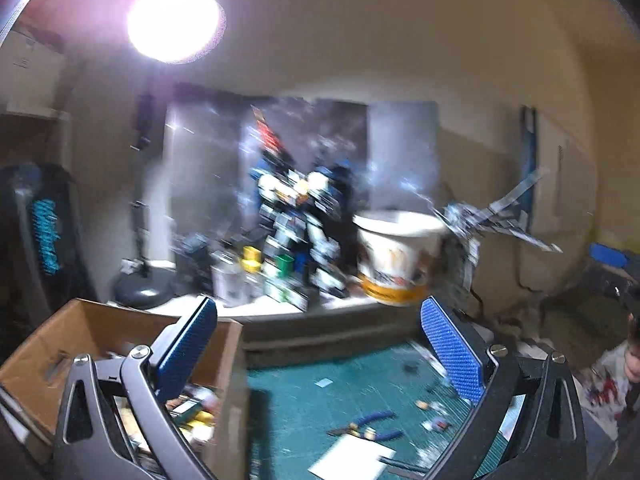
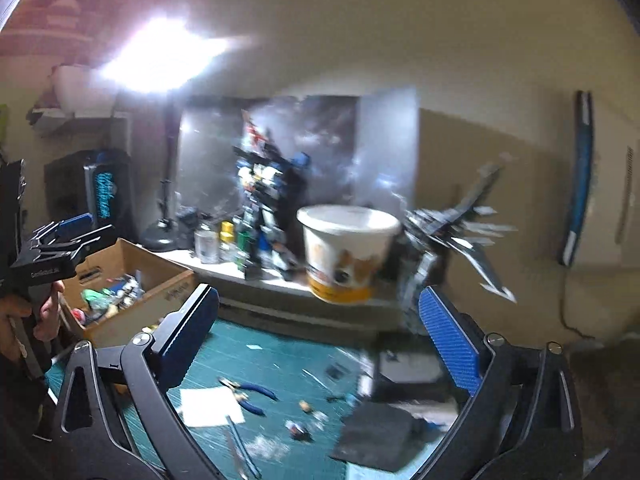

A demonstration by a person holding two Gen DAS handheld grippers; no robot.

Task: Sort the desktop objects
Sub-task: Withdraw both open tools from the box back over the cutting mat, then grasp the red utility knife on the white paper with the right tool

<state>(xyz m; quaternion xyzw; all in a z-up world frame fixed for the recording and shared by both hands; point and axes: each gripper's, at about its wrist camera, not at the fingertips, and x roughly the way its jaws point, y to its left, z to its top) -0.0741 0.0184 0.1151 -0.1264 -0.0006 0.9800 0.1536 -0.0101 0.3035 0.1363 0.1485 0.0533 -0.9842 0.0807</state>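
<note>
In the left wrist view my left gripper (image 1: 320,354) is open with nothing between its blue pads (image 1: 452,356). It hangs over the right edge of a cardboard box (image 1: 48,344) holding several small items, beside a green cutting mat (image 1: 304,400). Blue-handled pliers (image 1: 372,428), a white paper sheet (image 1: 348,460) and small bits lie on the mat. My right gripper (image 2: 320,340) is open and empty above the same mat (image 2: 280,360), with the pliers (image 2: 252,392) and paper (image 2: 210,406) below it. A hand holds the left gripper (image 2: 86,230) at the left by the box (image 2: 160,300).
On a raised shelf at the back stand a white bucket (image 2: 348,252), a blue-and-white robot model (image 2: 268,208), small paint pots (image 2: 228,240) and a grey spaceship model (image 2: 460,224). A desk lamp base (image 2: 160,236) stands at the back left. A dark pad (image 2: 380,436) lies on the mat's right.
</note>
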